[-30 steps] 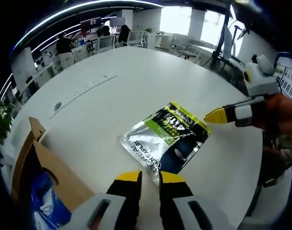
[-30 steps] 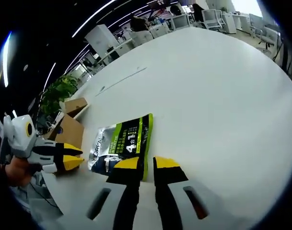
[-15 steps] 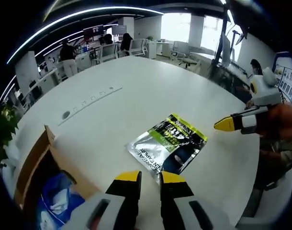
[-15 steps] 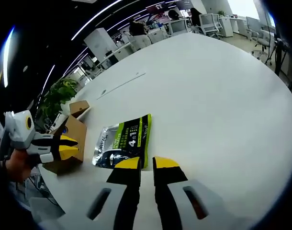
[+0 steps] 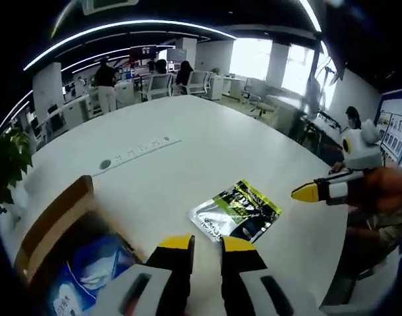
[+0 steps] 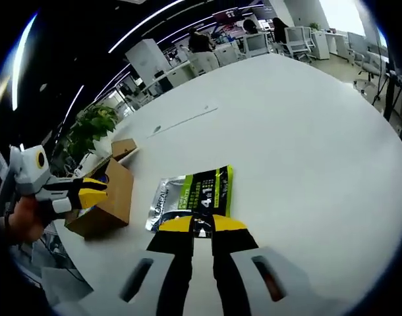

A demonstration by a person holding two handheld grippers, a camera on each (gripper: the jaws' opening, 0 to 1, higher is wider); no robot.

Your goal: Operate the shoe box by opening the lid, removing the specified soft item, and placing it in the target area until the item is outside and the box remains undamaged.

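A silver, green and black soft pouch (image 5: 235,210) (image 6: 191,197) lies flat on the white table (image 5: 188,138) (image 6: 293,131), outside the box. The open cardboard shoe box (image 5: 53,220) (image 6: 107,197) stands beside it, and a blue and white bag (image 5: 89,270) rests inside. My left gripper (image 5: 207,245) (image 6: 90,192) hovers over the box's edge, jaws close together and holding nothing. My right gripper (image 6: 202,224) (image 5: 312,192) hangs just short of the pouch, jaws likewise together and empty. A hand holds each one.
A line of small sockets (image 5: 140,148) (image 6: 182,122) runs across the table's far side. A potted plant (image 6: 89,125) (image 5: 6,164) stands past the box. Office desks, chairs and people (image 5: 155,72) sit well behind the table.
Both views have drawn back and risen, so the pouch looks smaller, though it lies where it was. The left gripper view now takes in more of the box's inside.
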